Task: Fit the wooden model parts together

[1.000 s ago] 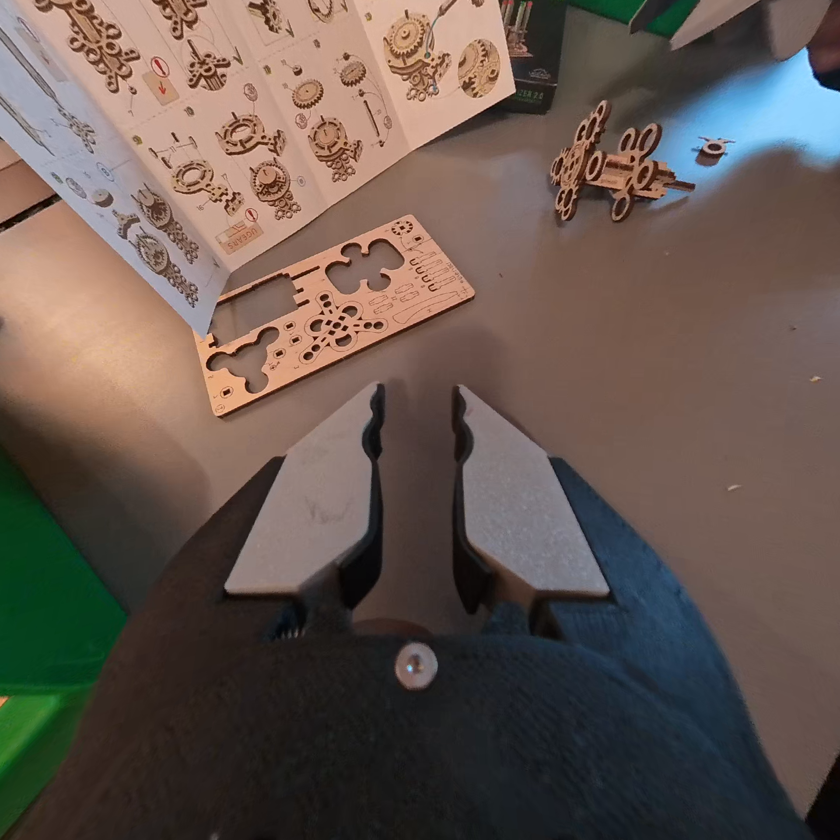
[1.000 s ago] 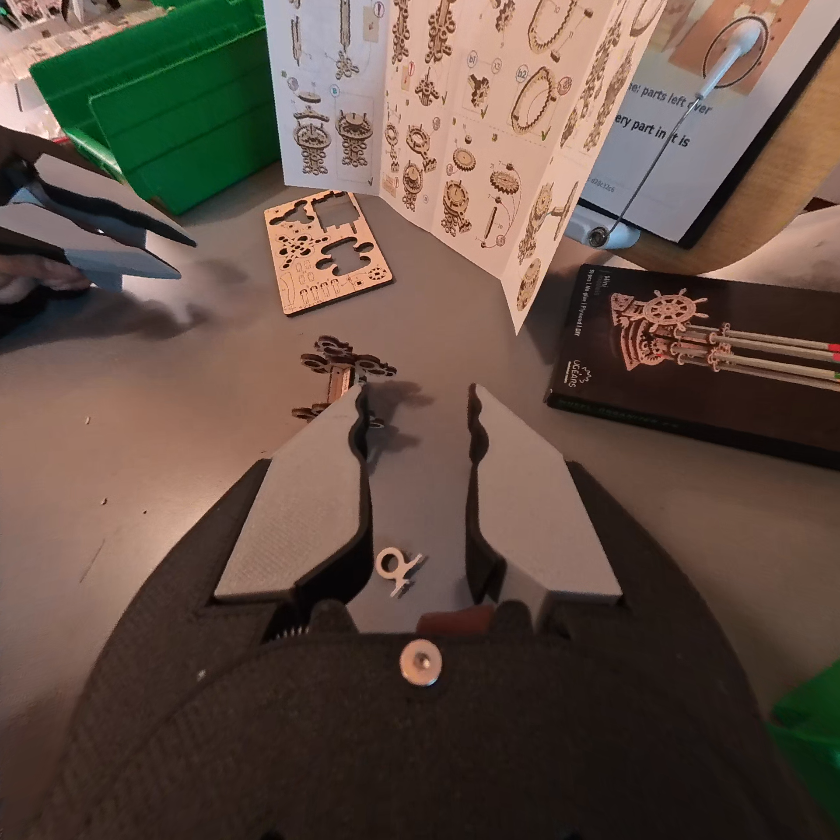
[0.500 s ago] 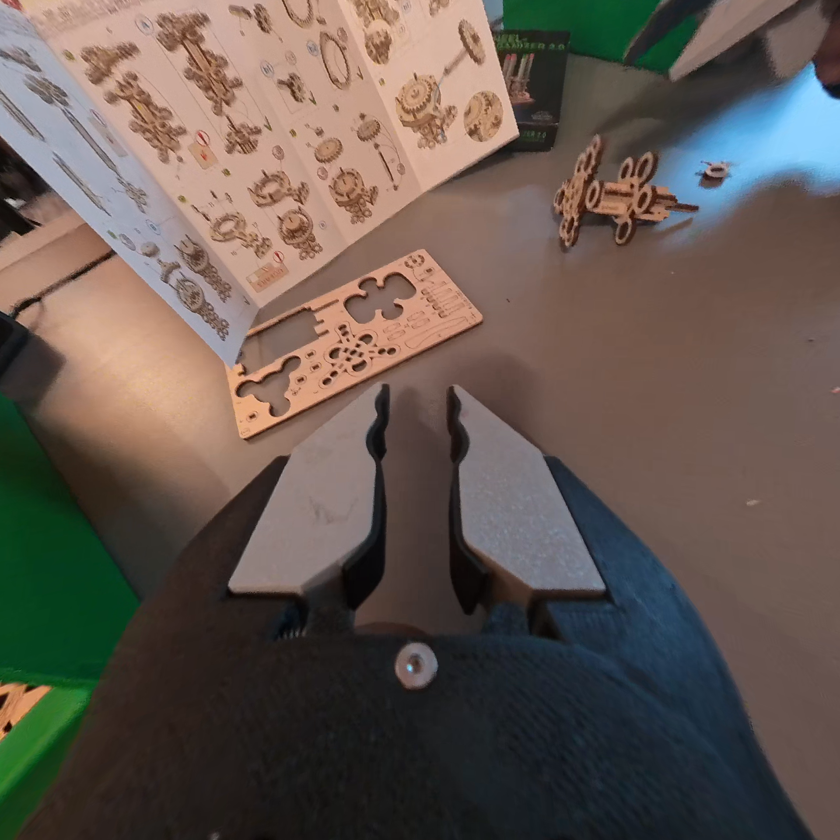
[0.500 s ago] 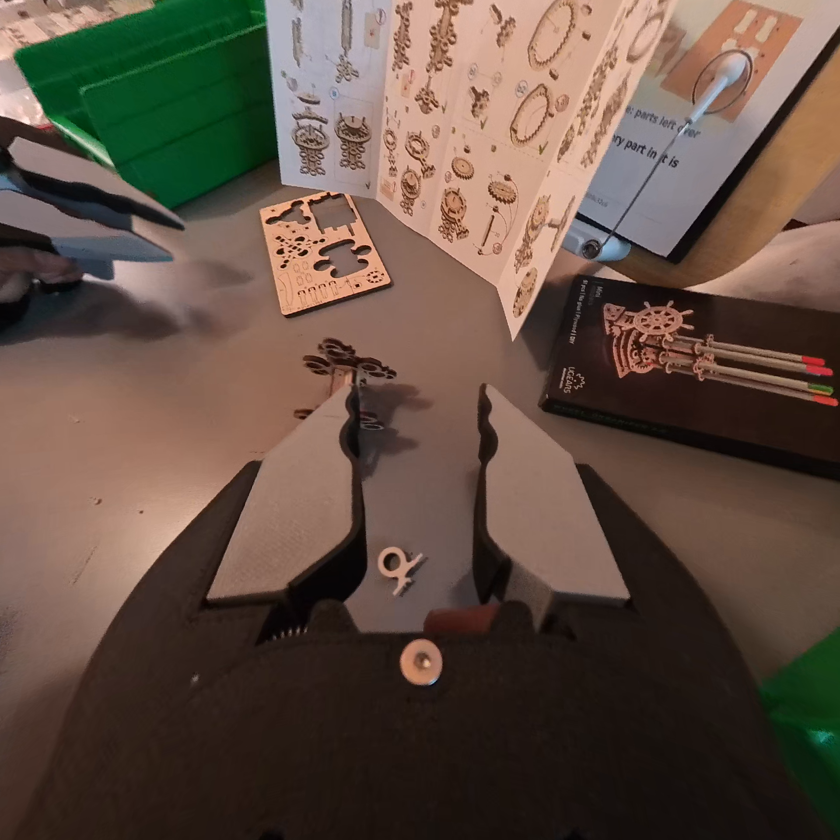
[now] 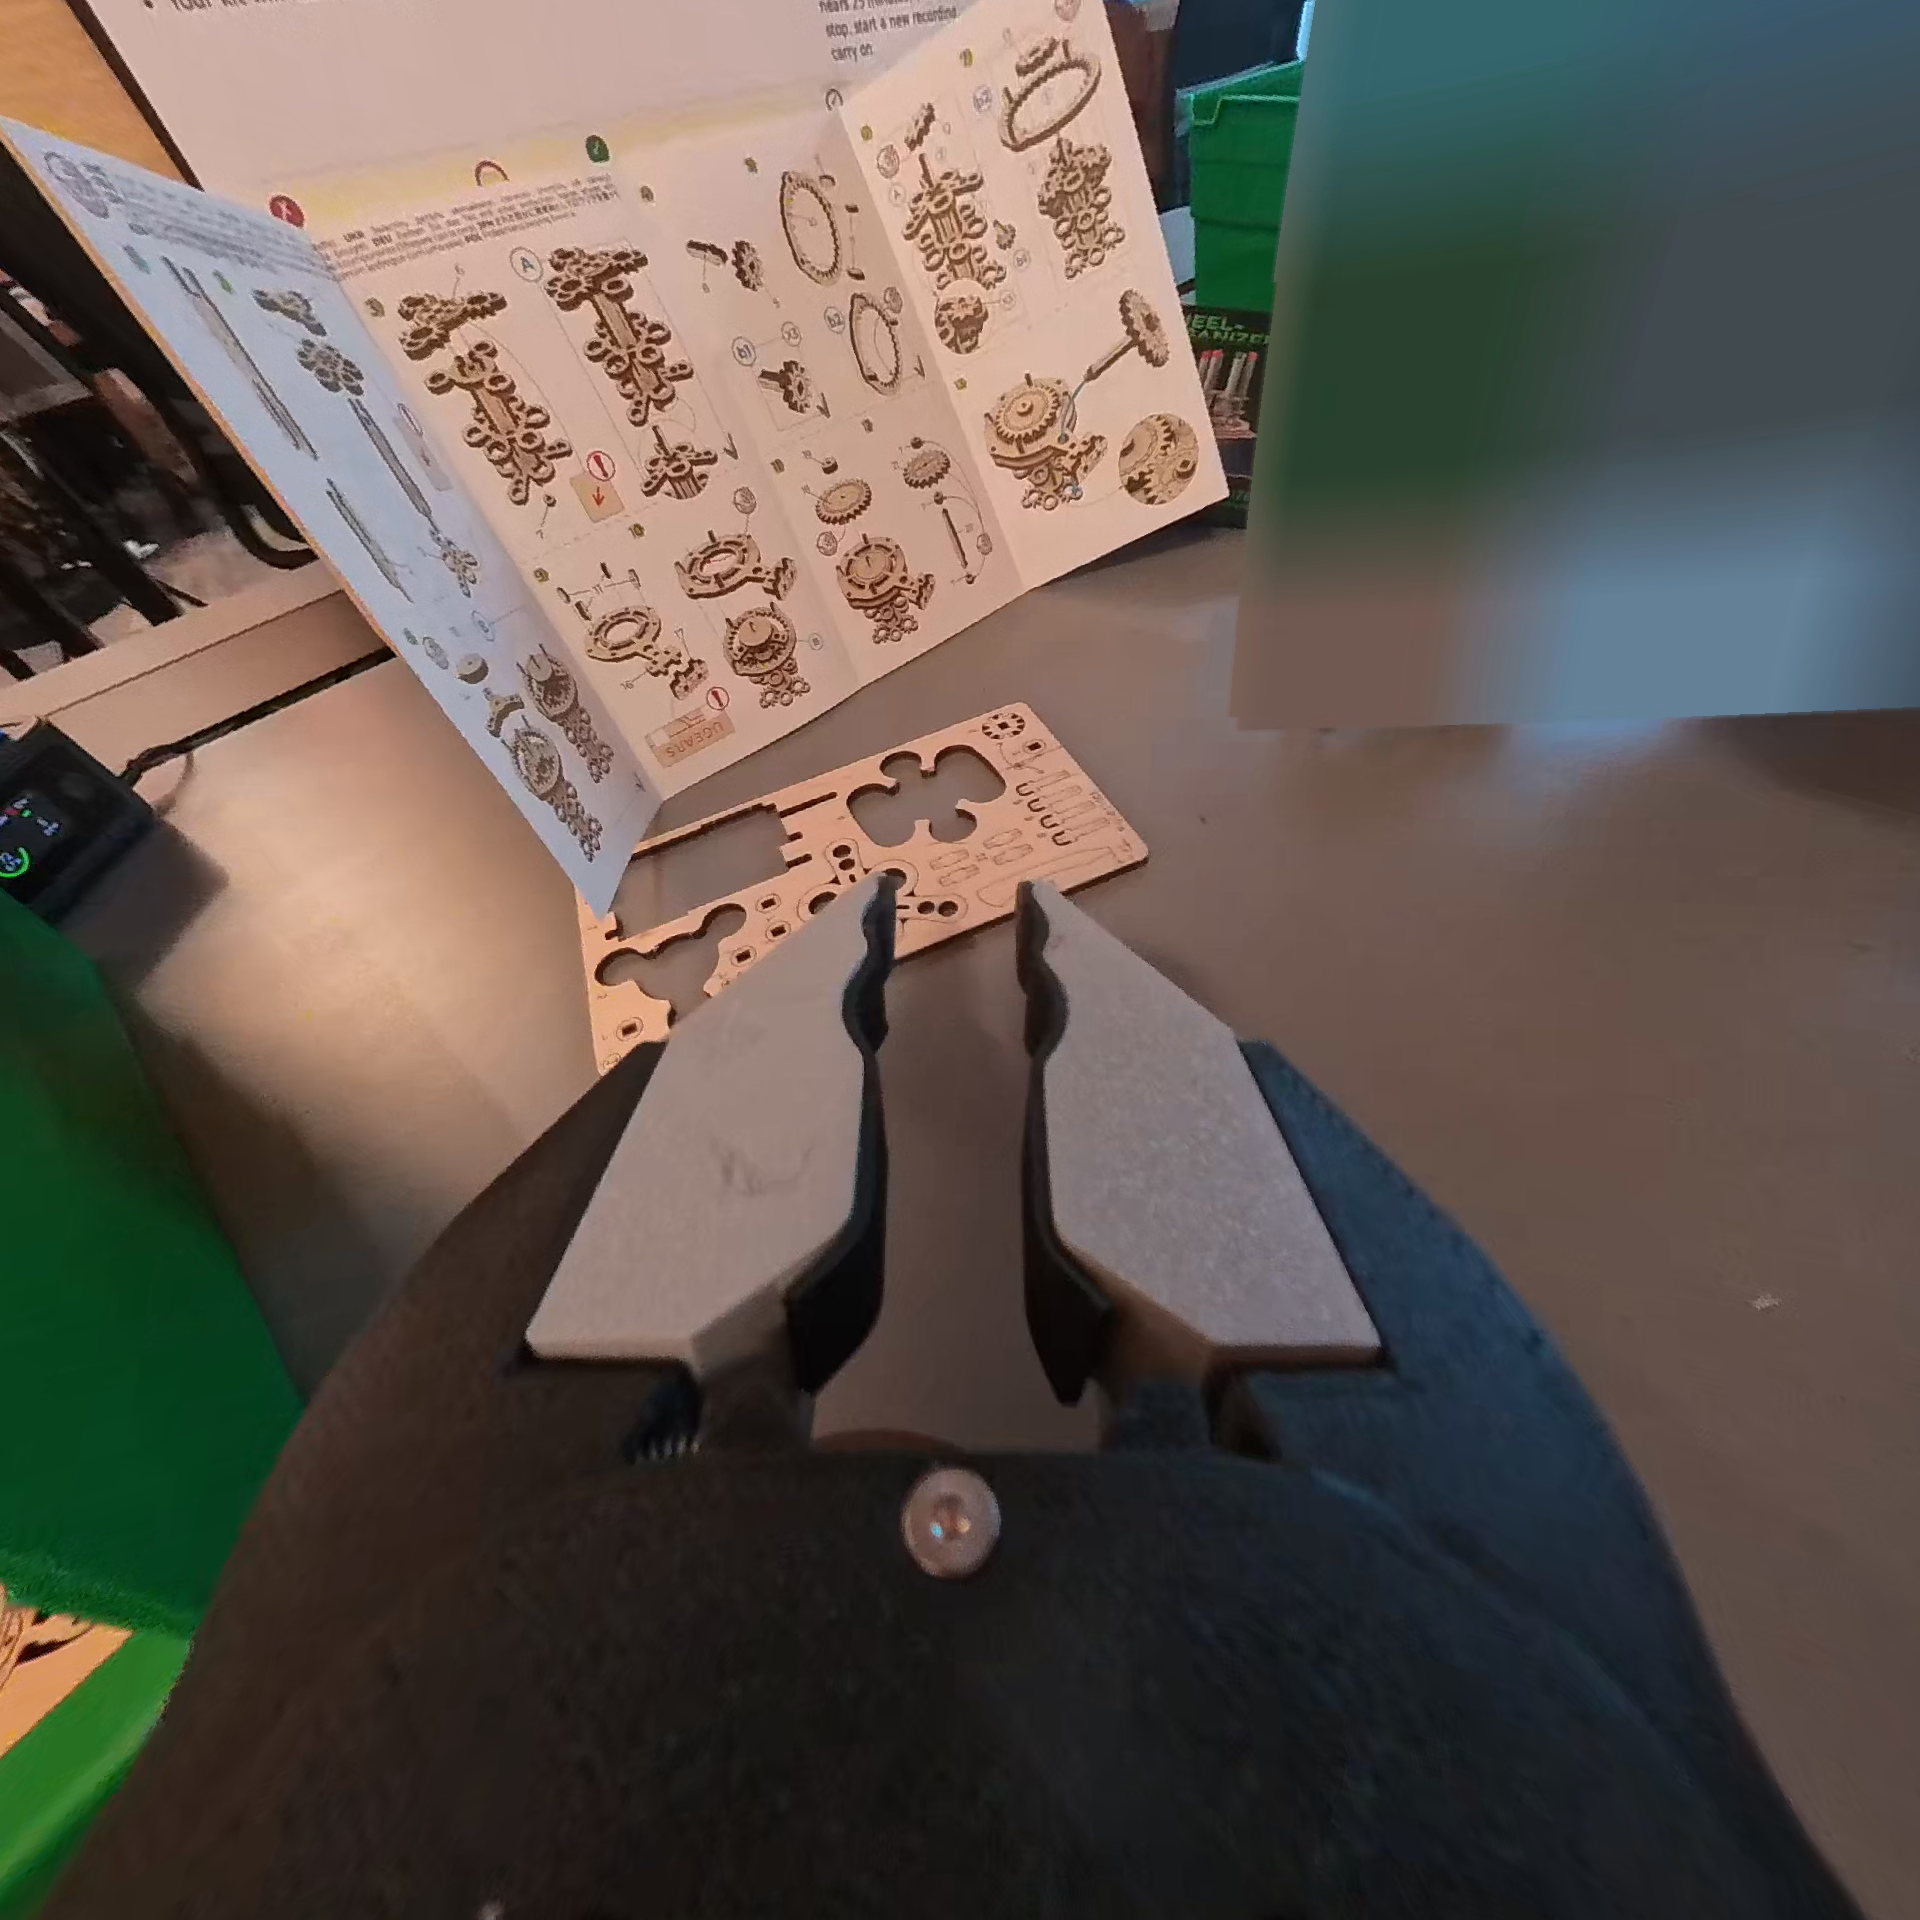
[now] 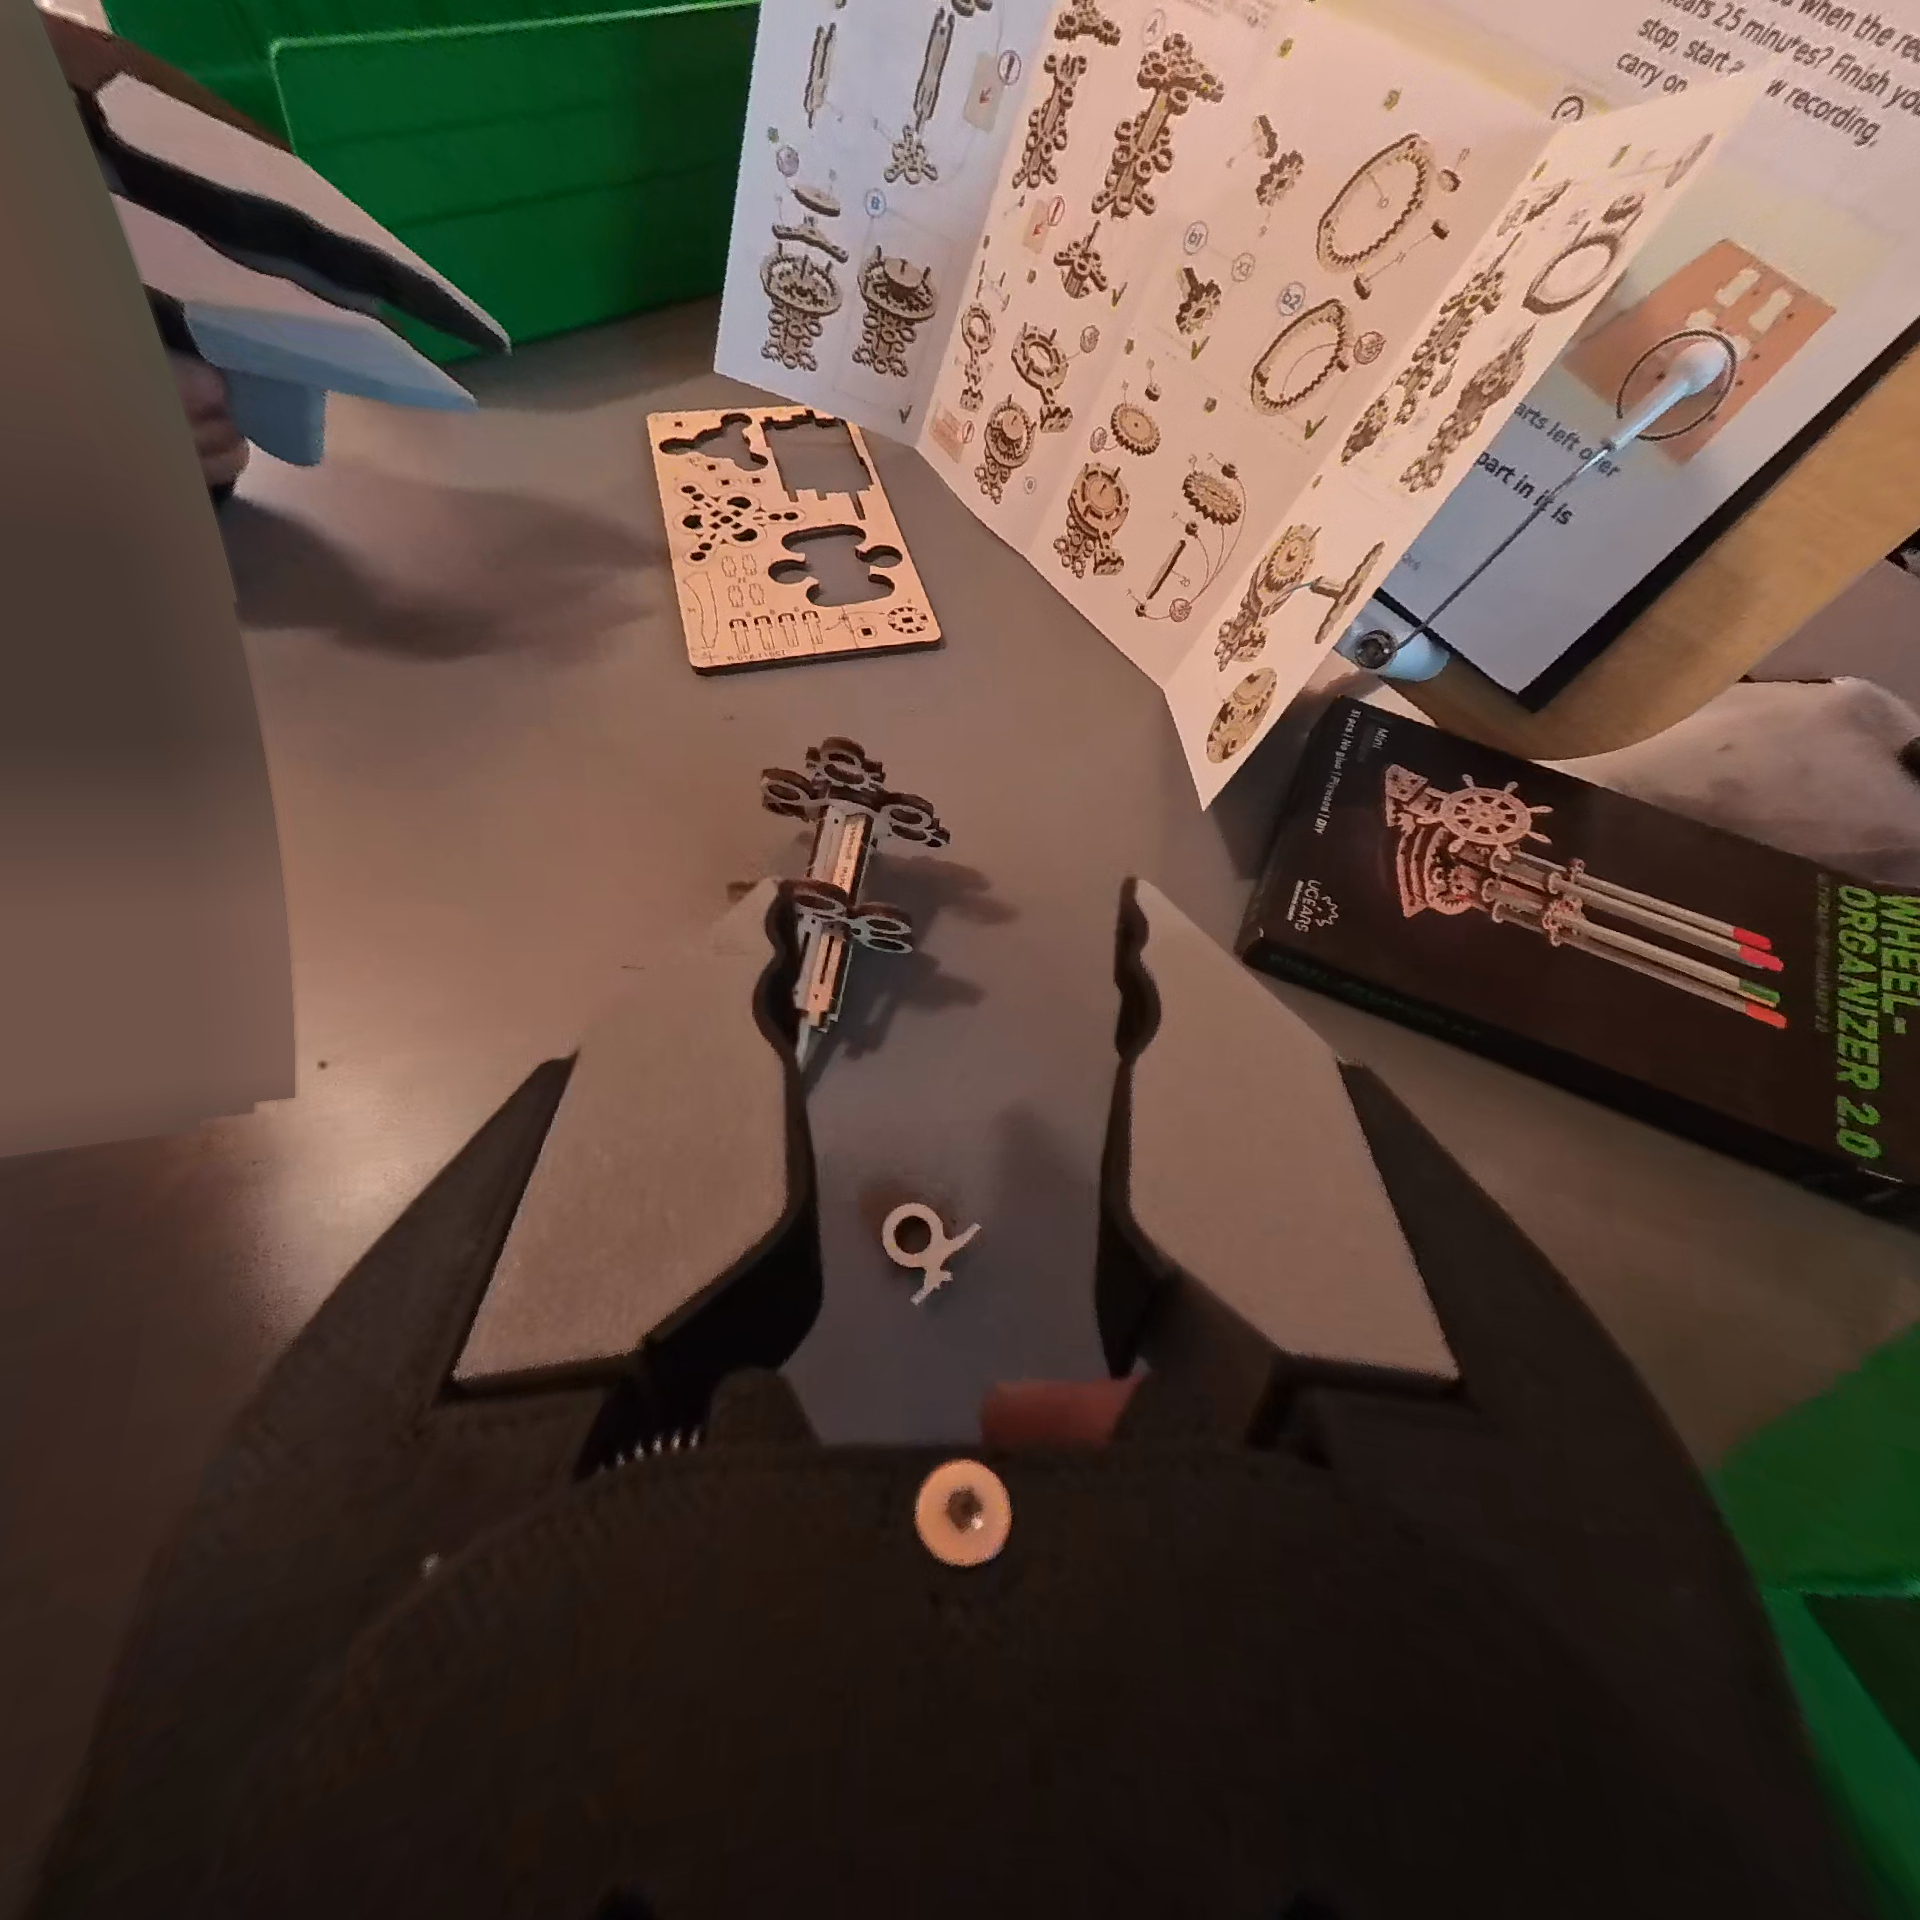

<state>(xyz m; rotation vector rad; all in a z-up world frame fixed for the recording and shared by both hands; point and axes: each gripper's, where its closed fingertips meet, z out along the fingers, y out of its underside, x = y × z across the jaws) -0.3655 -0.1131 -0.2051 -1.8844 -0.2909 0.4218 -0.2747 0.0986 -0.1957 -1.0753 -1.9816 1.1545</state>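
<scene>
A partly built wooden model (image 6: pixel 852 862), a shaft with clover-shaped plates, lies on the grey table just past my right gripper's (image 6: pixel 951 904) left fingertip. A small wooden ring piece (image 6: pixel 925 1242) lies on the table between the right fingers. My right gripper is open and empty. A flat wooden parts sheet (image 5: pixel 894 831) with cut-outs lies on the table, also in the right wrist view (image 6: pixel 790 540). My left gripper (image 5: pixel 956 904) is open and empty, its tips just over the near edge of the sheet. It also shows at the upper left of the right wrist view (image 6: pixel 416 343).
A folded instruction leaflet (image 5: pixel 727 416) stands behind the sheet, also in the right wrist view (image 6: pixel 1195 312). A dark product box (image 6: pixel 1590 935) lies at the right. Green bins (image 6: pixel 499 156) stand at the back left and another (image 5: pixel 94 1299) by my left gripper. The grippers' ends are close to 25 centimetres from one another.
My left gripper has tilted up and moved towards the parts sheet and leaflet; the built model has left its view. My right gripper has opened wider and eased back a little.
</scene>
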